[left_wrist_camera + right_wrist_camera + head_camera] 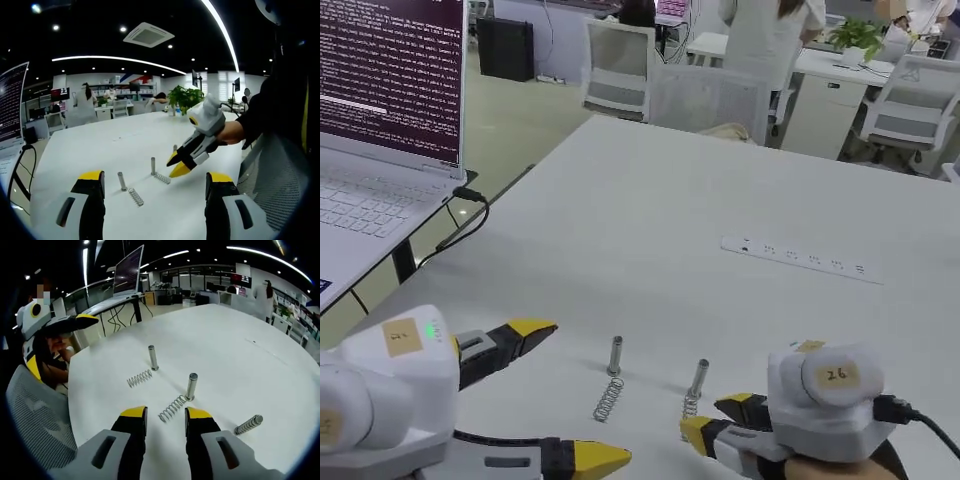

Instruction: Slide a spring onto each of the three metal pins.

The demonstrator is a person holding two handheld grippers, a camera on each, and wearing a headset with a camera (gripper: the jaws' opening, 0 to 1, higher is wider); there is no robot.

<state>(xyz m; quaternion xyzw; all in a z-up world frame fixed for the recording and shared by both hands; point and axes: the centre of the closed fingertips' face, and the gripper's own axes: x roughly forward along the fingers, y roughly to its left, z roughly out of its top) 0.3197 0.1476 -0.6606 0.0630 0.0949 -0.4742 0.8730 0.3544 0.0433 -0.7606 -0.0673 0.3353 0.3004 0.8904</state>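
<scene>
Steel cylindrical pin (191, 385) is standing upright on the white table (225, 340), a coiled wire spring (173, 407) lying at its base just ahead of the right gripper (165, 416), jaws slightly apart; the left gripper (155, 181) is hovering, jaws spread wide.

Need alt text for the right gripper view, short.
The right gripper, yellow-tipped jaws slightly apart, points at a loose spring lying on the white table beside an upright metal pin. Beyond stands a second pin with another spring lying next to it. At right lies a third pin that seems to carry a spring.
</scene>
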